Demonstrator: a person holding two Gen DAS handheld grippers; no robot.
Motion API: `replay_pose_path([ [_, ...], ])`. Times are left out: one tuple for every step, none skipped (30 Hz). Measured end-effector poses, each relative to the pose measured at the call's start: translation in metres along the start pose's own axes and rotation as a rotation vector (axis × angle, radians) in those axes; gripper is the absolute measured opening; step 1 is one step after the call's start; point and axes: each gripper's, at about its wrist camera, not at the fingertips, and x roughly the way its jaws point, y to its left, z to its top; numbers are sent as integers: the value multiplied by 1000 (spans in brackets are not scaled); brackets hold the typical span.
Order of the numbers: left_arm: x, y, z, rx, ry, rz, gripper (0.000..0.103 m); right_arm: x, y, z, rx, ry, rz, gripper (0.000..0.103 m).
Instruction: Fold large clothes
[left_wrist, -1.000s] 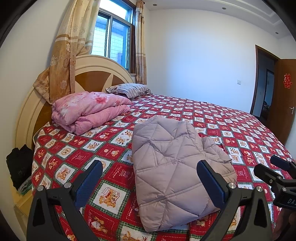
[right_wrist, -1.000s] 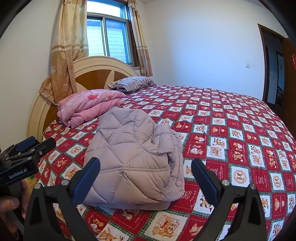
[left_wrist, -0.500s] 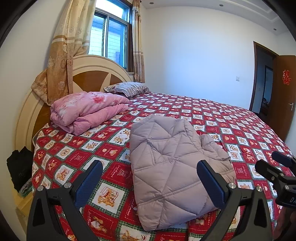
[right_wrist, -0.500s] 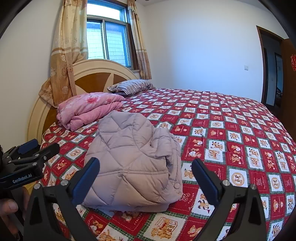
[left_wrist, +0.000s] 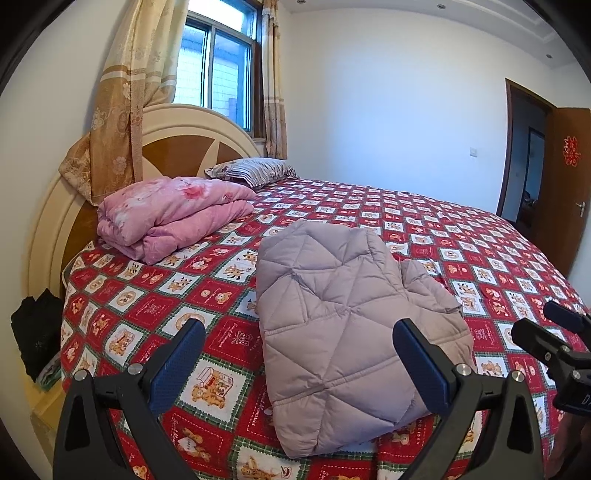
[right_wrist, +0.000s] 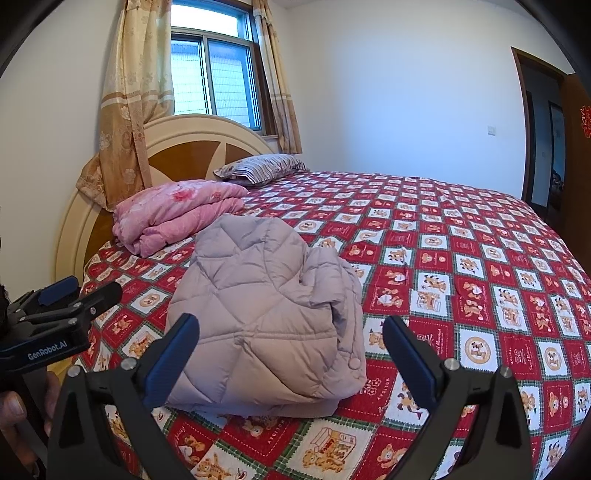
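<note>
Left gripper (left_wrist: 299, 354) hangs wide, nothing between its blue pads, held clear above the near edge of the bed (left_wrist: 461, 236). Right gripper (right_wrist: 291, 343) is the same story: jaws spread wide, empty, hovering over that near edge alongside its partner. Neither one touches cloth. That reads to me as hands off after a finished fold, or a pause to look it over.

Just beyond both grippers lies the jacket (left_wrist: 343, 325), a pale lilac quilted one, doubled over into a thick, compact bundle near the bed's near edge, toward the headboard side. From the right wrist view the jacket (right_wrist: 266, 314) shows its looser side: bunched layers and a snap button facing the middle of the bed, not quite squared off. My guess is the puffy filling keeps it from lying flat, so that side may want a tuck or a press.

Farther out, a folded pink quilt (left_wrist: 173, 214) sits up against the headboard (left_wrist: 173, 147), well apart from the jacket, with a striped pillow (left_wrist: 255, 170) beside it. The door (left_wrist: 569, 184) stands open at the far right.
</note>
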Motion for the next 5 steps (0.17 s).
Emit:
replay_pose_path([
  [-1,-1,-1,10,-8,7,102,1,0,0,0,2,1,102],
  [-1,-2,-1,19,-12,11,102,1,0,0,0,3,2,102],
  [-1,-3,-2,29,-16,14,102,2,0,1,0,3,2,102],
  [-2,-3,-2,29,-17,12,102,2,0,1,0,4,2,102],
  [-2,-4,-1,28,-18,4,102,2,0,1,0,5,3,101],
])
